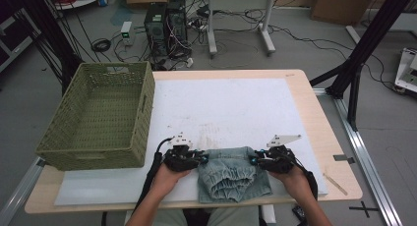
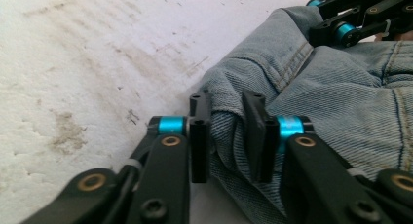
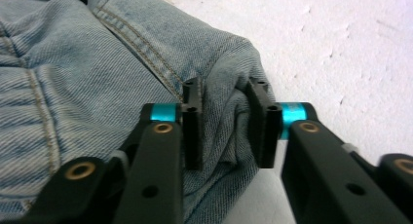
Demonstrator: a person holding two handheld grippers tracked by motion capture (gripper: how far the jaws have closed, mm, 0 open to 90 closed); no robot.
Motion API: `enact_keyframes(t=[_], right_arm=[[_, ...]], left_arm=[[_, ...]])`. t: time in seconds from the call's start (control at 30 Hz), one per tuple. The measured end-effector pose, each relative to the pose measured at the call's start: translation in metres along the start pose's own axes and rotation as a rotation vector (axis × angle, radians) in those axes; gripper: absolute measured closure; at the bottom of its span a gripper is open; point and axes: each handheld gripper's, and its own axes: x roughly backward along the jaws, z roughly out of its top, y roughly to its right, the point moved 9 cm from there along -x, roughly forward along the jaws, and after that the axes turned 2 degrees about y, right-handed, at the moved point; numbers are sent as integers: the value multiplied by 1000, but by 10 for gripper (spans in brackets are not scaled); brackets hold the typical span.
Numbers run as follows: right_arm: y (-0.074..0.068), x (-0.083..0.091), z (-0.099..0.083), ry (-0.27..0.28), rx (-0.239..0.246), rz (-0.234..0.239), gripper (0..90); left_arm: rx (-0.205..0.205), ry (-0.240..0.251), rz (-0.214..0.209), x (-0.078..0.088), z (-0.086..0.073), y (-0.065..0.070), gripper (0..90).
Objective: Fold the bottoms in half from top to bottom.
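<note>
A folded light-blue denim garment (image 1: pixel 233 173) with an elastic waistband lies on the white mat near the table's front edge. My left gripper (image 1: pixel 204 158) is at the garment's left edge. In the left gripper view its jaws (image 2: pixel 228 104) are shut on a bunched fold of the denim (image 2: pixel 341 87). My right gripper (image 1: pixel 253 160) is at the garment's right edge. In the right gripper view its jaws (image 3: pixel 224 95) pinch a fold of the denim (image 3: pixel 73 87) in the same way. The right gripper (image 2: pixel 343 27) also shows at the top right of the left gripper view.
A green woven basket (image 1: pixel 93 150), with nothing in it, stands at the table's left side. The white mat (image 1: pixel 221 103) covers most of the wooden table (image 1: pixel 322 123). Beyond the table are computer towers, cables and black frame legs on the floor.
</note>
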Motion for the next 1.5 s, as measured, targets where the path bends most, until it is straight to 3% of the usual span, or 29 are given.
enact_keyframes(t=[0.2,0.3,0.4,0.63,0.73,0.83,0.93,1.03,1.13,1.23,1.3,1.33,1.37,1.5], right_arm=[[3,3,11,39,-12,-22,753],[7,1,24,70,-24,-35,752],[14,-5,38,87,-3,-75,751],[34,-20,63,122,-14,-132,750],[40,-27,70,127,-20,-153,750],[46,-35,74,130,-33,-171,750],[49,-43,73,117,-47,-180,718],[47,-40,73,130,-57,-175,564],[38,-26,82,205,-42,-161,465],[19,-15,88,257,-6,-112,380],[3,-18,85,230,26,-32,386],[-2,-20,83,211,47,-18,413],[-10,-25,79,174,75,8,440],[-14,-42,65,48,143,16,469]], left_arm=[[-22,52,18,4,17,-9,792],[-49,102,54,5,31,-18,790],[-80,137,82,5,45,-29,790],[-104,186,135,0,69,-50,789],[-100,187,151,-3,72,-56,788],[-69,183,171,-8,71,-65,784],[-38,189,183,-7,70,-67,684],[-45,228,165,0,77,-60,540],[-66,274,118,6,83,-45,512],[-100,268,78,6,77,-31,498],[-97,224,66,0,67,-27,498],[-95,177,64,-5,59,-25,502],[-88,166,58,-8,53,-24,510],[-79,128,63,-12,38,-22,580]])
